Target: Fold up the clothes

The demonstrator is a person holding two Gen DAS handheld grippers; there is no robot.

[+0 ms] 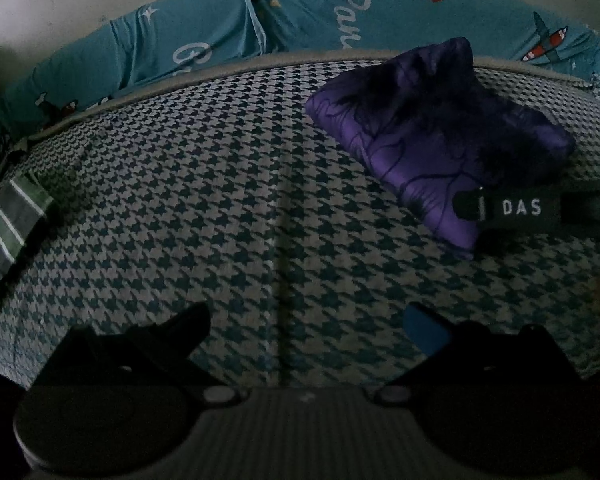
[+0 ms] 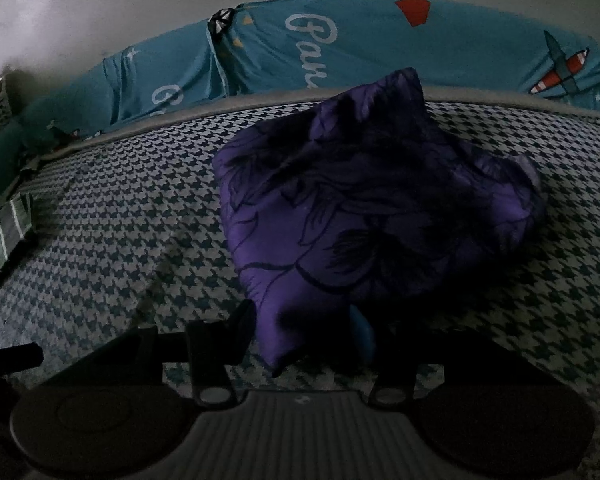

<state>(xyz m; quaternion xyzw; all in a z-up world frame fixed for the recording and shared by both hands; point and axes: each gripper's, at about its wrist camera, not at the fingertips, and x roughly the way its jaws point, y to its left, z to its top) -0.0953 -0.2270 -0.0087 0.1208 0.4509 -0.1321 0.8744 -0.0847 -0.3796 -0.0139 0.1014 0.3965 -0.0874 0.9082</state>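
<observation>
**Purple garment bunched between the right tool's fingers**

Here, on a surface covered in a blue-and-white houndstooth cloth (image 1: 204, 200), a purple garment (image 2: 360, 208) with dark line-drawn flowers lies in a loose, puffy heap. It sits directly ahead of the right gripper (image 2: 308, 336), and its nearest corner droops down into the gap between the two fingers. The fingers stand about half apart with that corner between them; a blue pad (image 2: 365, 334) peeks out just beside the fabric on the right, but the light is dim and I cannot tell whether the pads actually press on the cloth.

The left gripper (image 1: 306, 322) hangs over bare houndstooth, its fingers spread wide with nothing between them. One of its fingertips carries a blue pad (image 1: 426, 330). From this tool the purple garment lies ahead and to the right, well apart from the fingers. In the left wrist view, the other tool reaches in from the right edge, a dark bar marked "DAS" (image 1: 520, 208) touching the near side of the heap.

Far to the left of both tools lies a folded grey piece with pale stripes (image 1: 8, 224). Beyond the garment, along the far edge, runs a teal sheet (image 2: 380, 48) printed with white script and little planes, and a pale wall (image 2: 100, 12) rises behind it.
</observation>
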